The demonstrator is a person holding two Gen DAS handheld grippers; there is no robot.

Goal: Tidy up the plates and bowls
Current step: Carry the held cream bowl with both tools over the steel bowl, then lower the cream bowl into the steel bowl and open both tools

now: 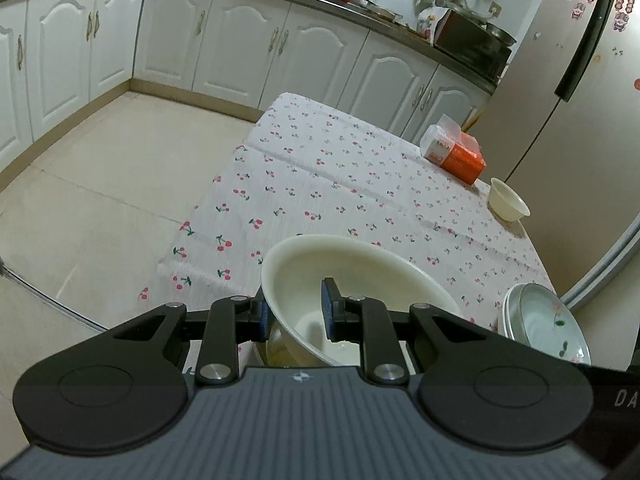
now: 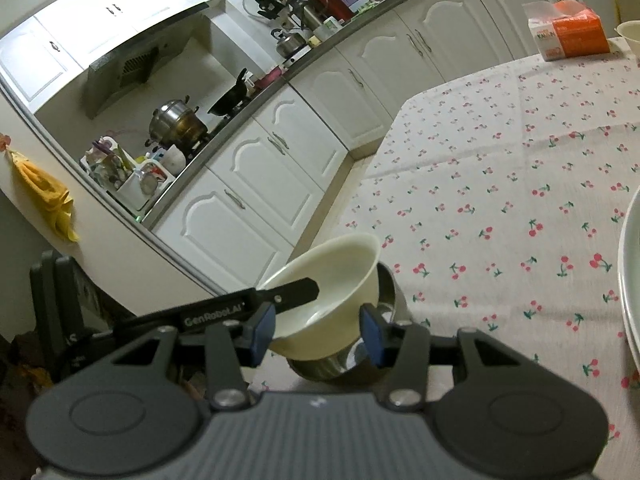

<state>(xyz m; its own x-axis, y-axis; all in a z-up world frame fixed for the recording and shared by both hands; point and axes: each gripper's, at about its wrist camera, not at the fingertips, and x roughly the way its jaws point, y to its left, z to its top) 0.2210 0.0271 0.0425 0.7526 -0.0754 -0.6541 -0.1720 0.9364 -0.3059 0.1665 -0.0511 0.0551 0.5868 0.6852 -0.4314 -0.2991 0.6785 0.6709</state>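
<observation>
My left gripper (image 1: pixel 297 310) is shut on the near rim of a cream bowl (image 1: pixel 360 268), one finger inside and one outside. The bowl tilts over a steel bowl (image 2: pixel 386 300) at the table's near-left corner. In the right wrist view the cream bowl (image 2: pixel 336 276) sits in the steel bowl, with the left gripper's finger (image 2: pixel 296 290) over its rim. My right gripper (image 2: pixel 316 334) is open, its pads either side of the cream bowl's base, apart from it. Stacked floral plates (image 1: pixel 548 320) lie at right. A small cream bowl (image 1: pixel 508 200) stands further back.
An orange tissue box (image 1: pixel 456 152) stands at the far right of the cherry-print tablecloth (image 1: pixel 340 184). White cabinets (image 1: pixel 240 48) line the far wall and a fridge (image 1: pixel 580 100) is beyond the table's right edge. The plate edge (image 2: pixel 628 280) is at right.
</observation>
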